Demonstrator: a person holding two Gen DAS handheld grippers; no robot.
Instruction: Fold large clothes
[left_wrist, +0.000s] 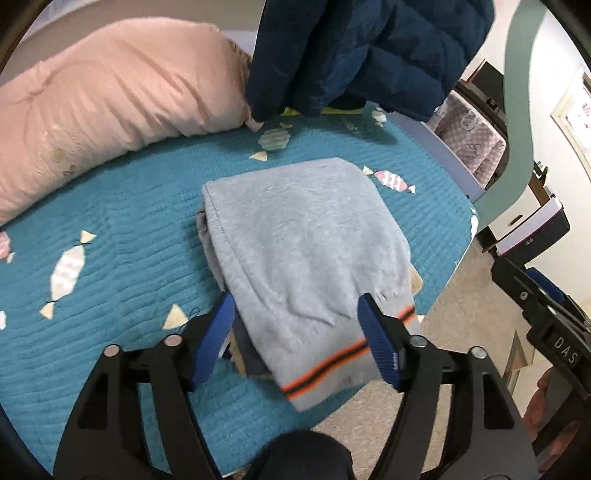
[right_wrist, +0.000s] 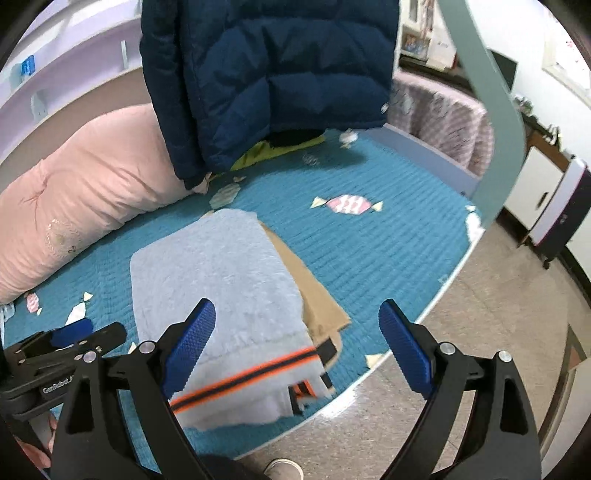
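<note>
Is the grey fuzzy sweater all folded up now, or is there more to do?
The grey sweater looks done: it lies folded on a tan garment on the teal bedspread. Nothing is in hand: the left gripper and right gripper are both open and empty. Probably left: the navy puffer jacket hanging behind, unfolded, with something yellow-green beneath it.
</note>
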